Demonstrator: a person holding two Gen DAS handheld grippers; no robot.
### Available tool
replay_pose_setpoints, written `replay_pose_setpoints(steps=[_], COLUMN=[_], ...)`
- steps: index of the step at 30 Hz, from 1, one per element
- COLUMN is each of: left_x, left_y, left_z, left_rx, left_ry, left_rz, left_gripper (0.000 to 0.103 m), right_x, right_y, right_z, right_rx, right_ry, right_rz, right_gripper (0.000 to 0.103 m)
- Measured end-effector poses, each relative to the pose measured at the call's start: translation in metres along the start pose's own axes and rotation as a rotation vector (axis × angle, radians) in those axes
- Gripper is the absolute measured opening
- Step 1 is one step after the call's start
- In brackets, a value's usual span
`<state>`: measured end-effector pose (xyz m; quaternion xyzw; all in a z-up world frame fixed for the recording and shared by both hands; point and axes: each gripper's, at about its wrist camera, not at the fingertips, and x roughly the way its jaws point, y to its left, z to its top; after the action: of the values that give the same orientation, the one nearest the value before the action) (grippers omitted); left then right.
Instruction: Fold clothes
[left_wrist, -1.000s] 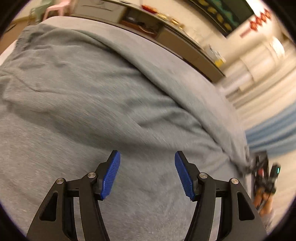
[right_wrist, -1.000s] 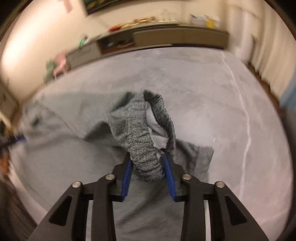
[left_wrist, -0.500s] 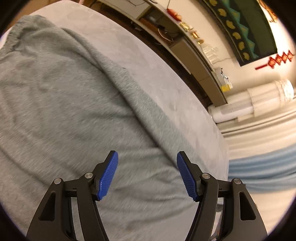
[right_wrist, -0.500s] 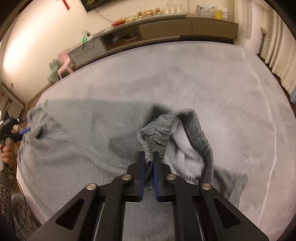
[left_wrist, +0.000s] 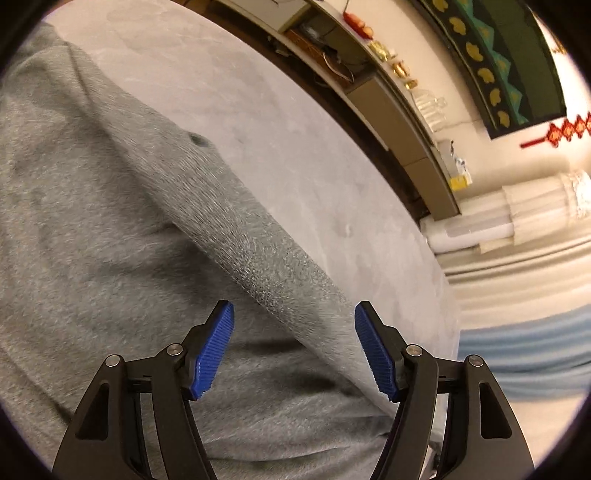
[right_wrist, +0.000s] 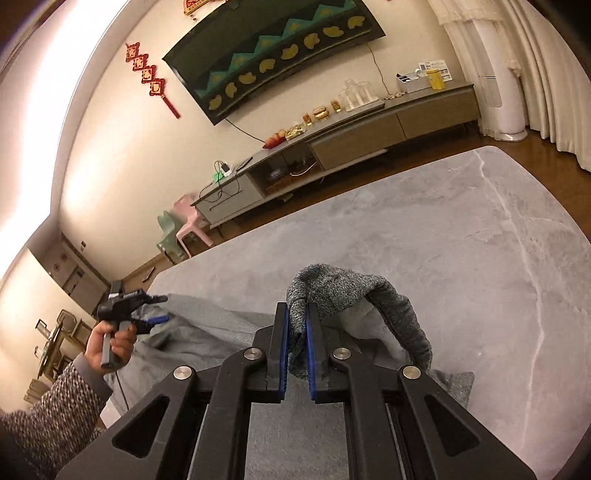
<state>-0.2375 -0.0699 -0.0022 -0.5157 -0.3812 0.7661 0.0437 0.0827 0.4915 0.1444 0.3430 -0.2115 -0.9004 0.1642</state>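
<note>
A grey knit garment (left_wrist: 110, 229) lies spread on a grey marble table (left_wrist: 295, 147). My left gripper (left_wrist: 294, 349) is open and empty, hovering just above the cloth near its folded edge. My right gripper (right_wrist: 296, 343) is shut on the garment's elastic waistband (right_wrist: 354, 295) and holds it lifted off the table (right_wrist: 461, 229), so the white lining shows. In the right wrist view the left gripper (right_wrist: 155, 308) shows at the far left over the garment's other end, held by a hand.
A long low TV cabinet (right_wrist: 369, 136) with small items on top runs along the wall beyond the table. Pink and green plastic chairs (right_wrist: 184, 229) stand by its left end. White curtains (right_wrist: 535, 66) hang at the right. The table's far edge (left_wrist: 332, 122) borders dark floor.
My right gripper closed fully on the waistband and raised it, tilting the view up toward the wall. My left gripper stayed open and drifted along the cloth toward the table edge.
</note>
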Motion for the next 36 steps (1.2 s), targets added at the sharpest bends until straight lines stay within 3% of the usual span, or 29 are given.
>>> replay_pose_setpoints(steps=[3,5,6,8,11,14,16,20,23,24,26,28,30,34,36], left_x=[0.010,0.012,0.011,0.006,-0.023,-0.080,-0.117,-0.150,-0.129,-0.119,-0.103,-0.096,-0.089,-0.072,-0.067], left_y=[-0.002,-0.004,-0.006,-0.013,-0.027,-0.040,-0.040,-0.006,0.040,0.055,0.071,0.079,0.085,0.089,0.094], left_z=[0.005,0.010,0.014,0.021,0.025,0.004,-0.033,-0.135,-0.178,-0.184,-0.192,-0.198,-0.202,-0.202,-0.203], left_rx=[-0.016,-0.016,-0.006,0.032,0.059,0.097,0.156,0.276,0.231,0.191,0.152,0.134,0.127,0.122,0.111], left_ry=[0.009,-0.004,-0.016,-0.048,-0.108,-0.197,-0.222,-0.170,-0.099,-0.079,-0.086,-0.102,-0.106,-0.090,-0.076], left_rz=[0.001,0.014,0.031,0.066,0.041,-0.028,-0.077,-0.069,0.005,0.009,0.028,-0.003,-0.022,-0.031,-0.044], left_gripper=[0.070,0.061,0.030,0.007,0.006,0.005,0.005,0.005,0.005,0.005,0.005,0.005,0.005,0.005,0.005], right_x=[-0.001,0.000,0.006,0.018,0.054,0.057,0.030,-0.029,-0.014,-0.004,0.019,0.041,0.063,0.118,0.152], right_y=[-0.009,-0.012,-0.014,-0.021,-0.042,-0.051,-0.035,-0.018,-0.050,-0.052,-0.054,-0.055,-0.056,-0.043,-0.035], right_z=[-0.006,-0.013,-0.013,-0.014,0.009,0.059,0.084,0.060,0.003,0.000,0.002,0.004,0.007,0.027,0.042], right_rx=[0.003,-0.003,-0.002,0.012,0.050,0.043,-0.015,-0.148,-0.121,-0.097,-0.042,0.014,0.069,0.144,0.177], right_ry=[0.008,0.024,0.044,0.089,0.167,0.112,0.030,-0.005,0.148,0.169,0.196,0.223,0.249,0.294,0.321], right_rz=[0.010,0.013,0.008,-0.014,-0.056,-0.074,0.010,0.074,0.038,0.031,0.020,0.010,-0.001,-0.030,-0.048], right_gripper=[0.009,0.009,0.009,0.009,0.009,0.007,0.007,0.007,0.009,0.011,0.027,0.038,0.042,0.067,0.069])
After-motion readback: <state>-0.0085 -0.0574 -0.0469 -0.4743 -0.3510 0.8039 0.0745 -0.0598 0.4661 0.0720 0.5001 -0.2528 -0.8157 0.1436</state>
